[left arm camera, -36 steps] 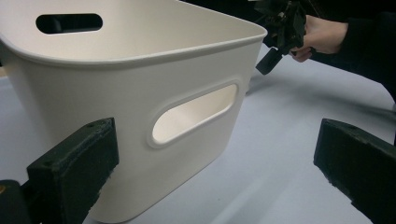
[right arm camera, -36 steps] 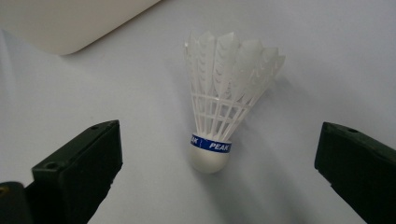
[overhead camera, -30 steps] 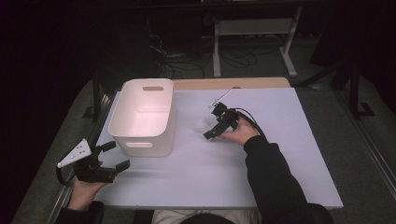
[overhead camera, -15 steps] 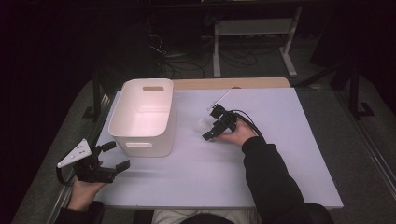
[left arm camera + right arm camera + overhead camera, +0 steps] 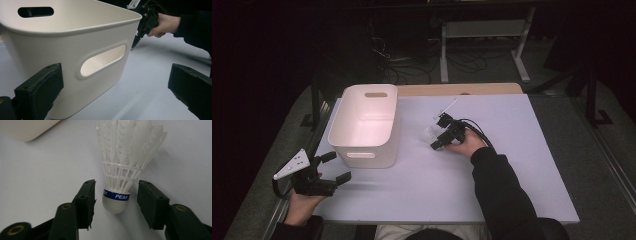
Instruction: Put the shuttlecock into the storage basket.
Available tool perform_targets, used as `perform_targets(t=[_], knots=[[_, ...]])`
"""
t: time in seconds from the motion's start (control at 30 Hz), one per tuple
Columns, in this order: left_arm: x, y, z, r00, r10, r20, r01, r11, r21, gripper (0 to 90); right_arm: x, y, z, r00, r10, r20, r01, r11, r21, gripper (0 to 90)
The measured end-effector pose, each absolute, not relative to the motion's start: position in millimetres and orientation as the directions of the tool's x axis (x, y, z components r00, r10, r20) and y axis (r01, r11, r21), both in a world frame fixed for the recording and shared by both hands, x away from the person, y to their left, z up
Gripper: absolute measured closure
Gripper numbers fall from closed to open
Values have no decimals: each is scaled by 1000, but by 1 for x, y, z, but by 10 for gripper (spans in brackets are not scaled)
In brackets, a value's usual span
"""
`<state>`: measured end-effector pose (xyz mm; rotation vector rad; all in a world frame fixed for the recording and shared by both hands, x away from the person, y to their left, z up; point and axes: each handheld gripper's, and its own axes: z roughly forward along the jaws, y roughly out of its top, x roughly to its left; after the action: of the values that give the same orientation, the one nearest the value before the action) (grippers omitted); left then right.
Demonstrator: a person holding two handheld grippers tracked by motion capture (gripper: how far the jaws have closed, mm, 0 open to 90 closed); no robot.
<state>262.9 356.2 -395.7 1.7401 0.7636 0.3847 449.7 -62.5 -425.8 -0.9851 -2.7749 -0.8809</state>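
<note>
My right gripper (image 5: pixel 116 202) has just been closing its jaws around the shuttlecock (image 5: pixel 125 165), pads not yet touching. It lies at 3 o'clock of the bin (image 5: pixel 362 125). My left gripper (image 5: pixel 329 175) stays spread, at 7 o'clock of the bin.

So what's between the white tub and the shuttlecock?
Nothing. In the high view, bare white table separates the tub from the shuttlecock.

High view overhead, facing forward-down; gripper views low, close; all share white bin (image 5: pixel 364 125).
</note>
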Motion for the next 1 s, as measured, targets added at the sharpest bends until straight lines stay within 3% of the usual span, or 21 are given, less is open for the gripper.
perform_targets(t=[0.33,1.0], knots=[[263,356,-396,734,667,-125,294,-147,944,0,449,-61,-427,-800,550,238,588,643,491,628],[263,356,-396,735,666,-123,294,-150,944,0,447,-70,-416,-801,557,221,581,632,513,637]])
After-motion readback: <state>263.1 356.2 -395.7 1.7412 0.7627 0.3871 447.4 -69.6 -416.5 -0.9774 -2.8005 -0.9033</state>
